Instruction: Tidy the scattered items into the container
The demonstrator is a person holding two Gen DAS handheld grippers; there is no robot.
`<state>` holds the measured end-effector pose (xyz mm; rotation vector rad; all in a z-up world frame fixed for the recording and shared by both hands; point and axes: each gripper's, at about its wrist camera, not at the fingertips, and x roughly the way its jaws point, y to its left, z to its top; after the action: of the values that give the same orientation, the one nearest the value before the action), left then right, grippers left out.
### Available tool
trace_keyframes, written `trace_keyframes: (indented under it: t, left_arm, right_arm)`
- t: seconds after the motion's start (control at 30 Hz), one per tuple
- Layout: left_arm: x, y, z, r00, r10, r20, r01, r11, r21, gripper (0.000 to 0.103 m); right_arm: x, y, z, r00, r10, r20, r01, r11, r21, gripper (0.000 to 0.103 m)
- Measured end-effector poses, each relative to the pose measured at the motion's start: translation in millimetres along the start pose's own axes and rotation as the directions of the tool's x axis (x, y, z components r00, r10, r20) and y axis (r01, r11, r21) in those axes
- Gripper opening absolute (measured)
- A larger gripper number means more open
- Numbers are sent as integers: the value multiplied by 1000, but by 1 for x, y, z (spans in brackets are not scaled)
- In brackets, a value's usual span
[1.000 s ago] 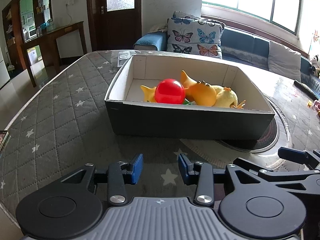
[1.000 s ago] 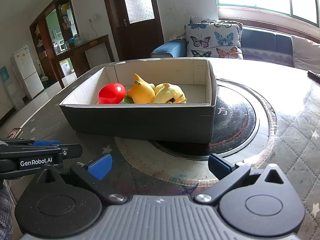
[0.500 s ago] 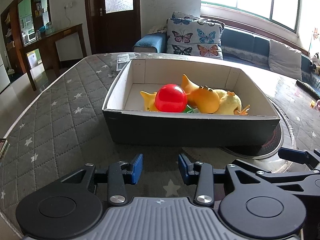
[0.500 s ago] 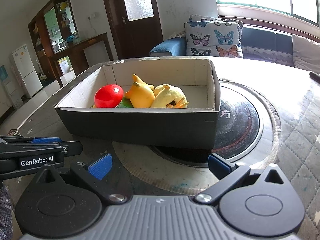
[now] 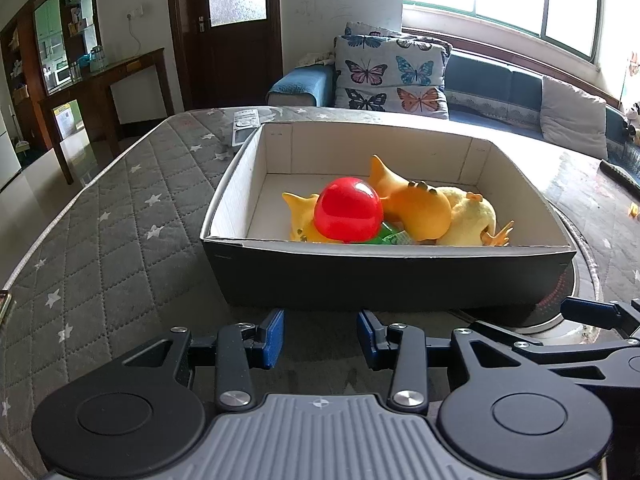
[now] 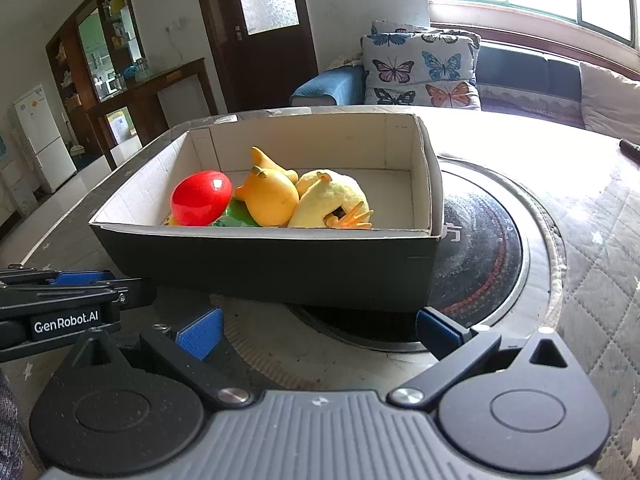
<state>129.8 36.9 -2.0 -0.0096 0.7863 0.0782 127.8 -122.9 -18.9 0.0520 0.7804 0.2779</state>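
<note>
A dark cardboard box [image 5: 384, 276] [image 6: 272, 268] with a white inside stands on the quilted table. In it lie a red ball [image 5: 347, 210] [image 6: 201, 198], an orange rubber toy [image 5: 416, 208] [image 6: 272, 196], a pale yellow chick toy [image 5: 470, 220] [image 6: 332, 200] and something green [image 5: 390, 237] under them. My left gripper [image 5: 320, 338] is open, empty, just short of the box's near wall. My right gripper [image 6: 318, 330] is open wider, empty, also close to the near wall. The left gripper's finger [image 6: 76, 292] shows at the left of the right wrist view.
A round black hotplate [image 6: 484, 256] is set in the table under the box's right end. A remote control [image 5: 244, 130] lies beyond the box's far left corner. A dark object [image 6: 630, 149] lies at the far right. A sofa with butterfly cushions [image 5: 390, 76] stands behind.
Both grippers have come nearer to the box, which fills more of each view. Their jaws have kept the same width. The toys have not moved.
</note>
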Motion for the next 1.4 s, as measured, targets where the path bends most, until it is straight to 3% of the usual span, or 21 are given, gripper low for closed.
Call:
trace_keyframes:
  t: [1.4]
  left_arm:
    - [32, 2, 11, 999, 26, -48, -25, 999, 29, 41]
  right_arm:
    - [35, 3, 12, 996, -13, -90, 12, 1000, -13, 103]
